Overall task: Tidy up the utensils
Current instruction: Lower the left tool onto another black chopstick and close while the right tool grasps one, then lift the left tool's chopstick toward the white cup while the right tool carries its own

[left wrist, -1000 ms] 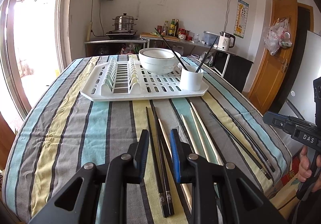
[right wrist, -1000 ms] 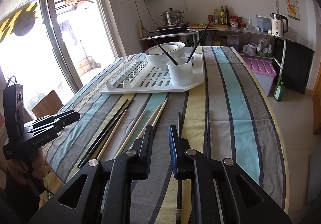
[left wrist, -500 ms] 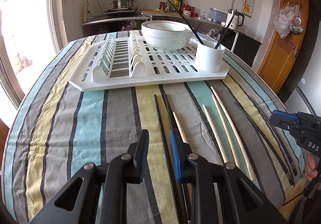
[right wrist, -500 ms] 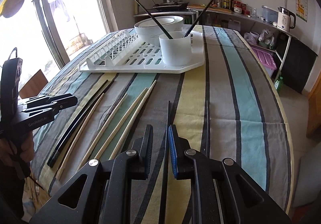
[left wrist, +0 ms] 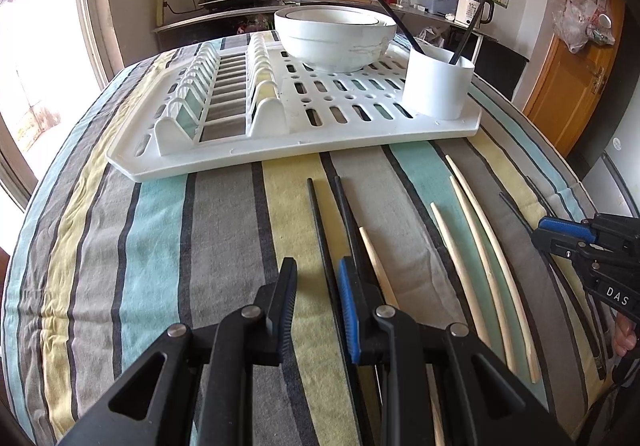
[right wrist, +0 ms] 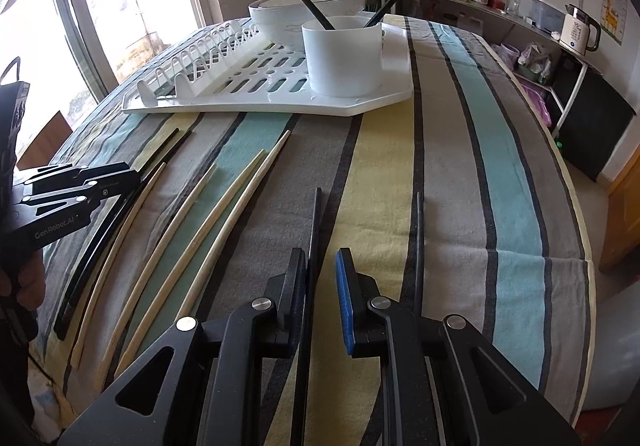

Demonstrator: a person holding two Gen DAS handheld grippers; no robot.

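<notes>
Black and pale wooden chopsticks lie in rows on the striped tablecloth. My left gripper [left wrist: 316, 278] is open, low over a black chopstick [left wrist: 320, 222] that runs between its fingers; a second black one [left wrist: 348, 214] and a wooden one [left wrist: 374, 262] lie just right. My right gripper [right wrist: 322, 266] is open over another black chopstick [right wrist: 316, 222]; one more black chopstick [right wrist: 419, 238] lies to its right. Several wooden chopsticks [right wrist: 224, 214] lie to its left. A white utensil cup [left wrist: 438, 84] on the rack holds two black chopsticks; it also shows in the right wrist view [right wrist: 342, 56].
A white dish rack [left wrist: 224, 150] sits at the table's far side with stacked white bowls [left wrist: 334, 40] on it. The table's edge drops off at the right [right wrist: 588, 246]. A counter with a pot and bottles stands behind.
Both grippers have moved forward and lower toward the chopsticks and the rack. Their jaws stay open about the same width.
</notes>
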